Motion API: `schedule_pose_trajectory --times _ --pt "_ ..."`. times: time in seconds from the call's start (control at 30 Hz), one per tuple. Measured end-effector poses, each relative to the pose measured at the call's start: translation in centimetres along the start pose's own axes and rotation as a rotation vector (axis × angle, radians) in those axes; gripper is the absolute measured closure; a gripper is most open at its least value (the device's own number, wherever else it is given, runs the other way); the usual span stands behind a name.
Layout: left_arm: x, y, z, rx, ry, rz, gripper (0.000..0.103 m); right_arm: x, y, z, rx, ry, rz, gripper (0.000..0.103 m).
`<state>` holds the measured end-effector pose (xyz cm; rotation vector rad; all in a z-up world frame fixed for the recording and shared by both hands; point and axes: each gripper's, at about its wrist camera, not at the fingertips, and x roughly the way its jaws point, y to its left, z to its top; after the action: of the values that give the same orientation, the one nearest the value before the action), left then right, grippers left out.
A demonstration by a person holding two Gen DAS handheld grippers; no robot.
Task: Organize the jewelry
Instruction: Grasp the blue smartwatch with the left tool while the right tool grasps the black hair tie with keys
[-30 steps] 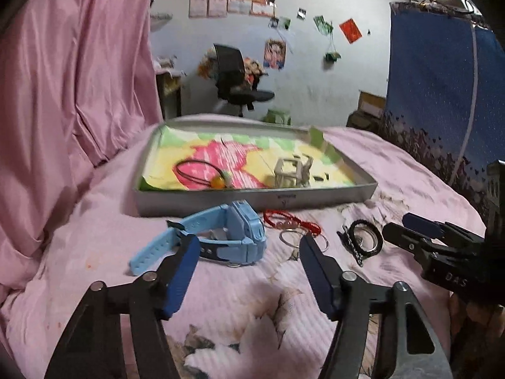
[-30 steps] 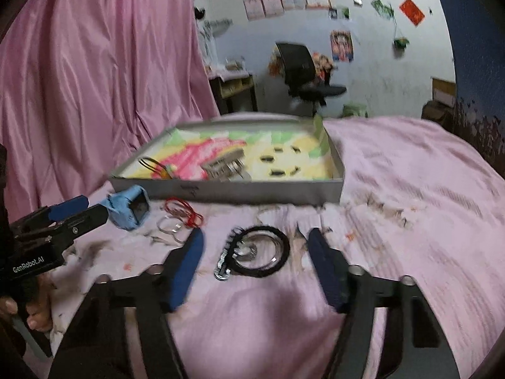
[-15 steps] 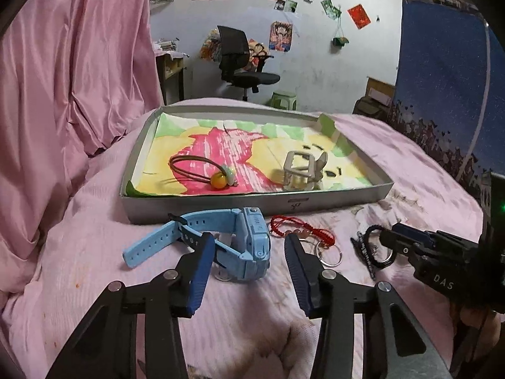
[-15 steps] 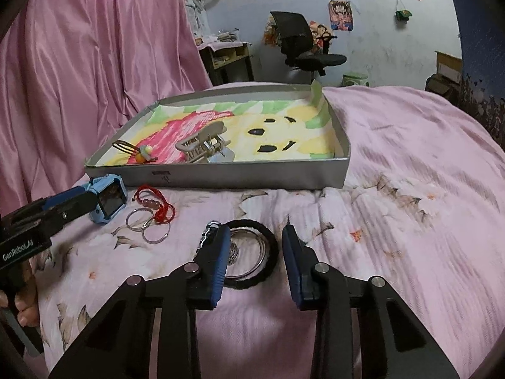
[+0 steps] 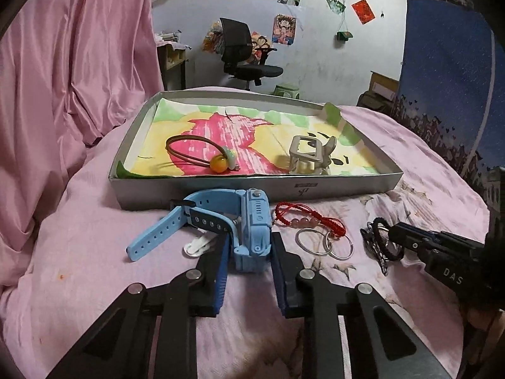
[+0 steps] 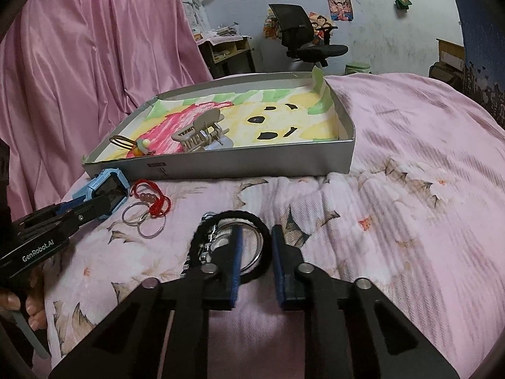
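A grey tray (image 5: pixel 221 186) with a coloured paper liner holds a brown hair tie with an orange bead (image 5: pixel 217 162) and a beige claw clip (image 5: pixel 307 156). My left gripper (image 5: pixel 249 246) has its jaws tight around the case of a blue watch (image 5: pixel 252 227) on the pink bedspread. My right gripper (image 6: pixel 255 240) straddles the edge of a black hair tie (image 6: pixel 263 240) lying over silver bangles (image 6: pixel 252 246) and a chain; its jaws are narrow but not visibly closed on it. A red string bracelet (image 5: pixel 303 218) and silver hoops (image 5: pixel 322 243) lie between the two grippers.
A white hair clip (image 5: pixel 199 243) lies under the watch strap. Pink curtains (image 5: pixel 63 63) hang on the left and a blue cloth (image 5: pixel 448 79) on the right. An office chair (image 5: pixel 246 60) stands behind the bed. The bedspread right of the tray (image 6: pixel 426 158) is bare.
Both grippers moved forward and down and narrowed their jaws. The left closed around the blue watch's case. The right came down over the black hair tie's edge.
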<state>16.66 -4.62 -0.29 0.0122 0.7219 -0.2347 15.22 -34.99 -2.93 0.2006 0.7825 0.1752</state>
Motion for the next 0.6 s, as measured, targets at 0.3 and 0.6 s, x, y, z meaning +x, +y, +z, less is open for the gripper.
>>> schedule_pose_trajectory --times 0.3,0.6 --pt "-1.0 0.7 -0.6 -0.039 -0.041 -0.064 0.082 0.6 -0.6 -0.2 0.029 0.040 0.024 0.093" --pt "-3.3 1.5 -1.8 -0.118 -0.124 -0.129 0.082 -0.9 -1.2 -0.6 0.059 -0.052 0.060 0.100"
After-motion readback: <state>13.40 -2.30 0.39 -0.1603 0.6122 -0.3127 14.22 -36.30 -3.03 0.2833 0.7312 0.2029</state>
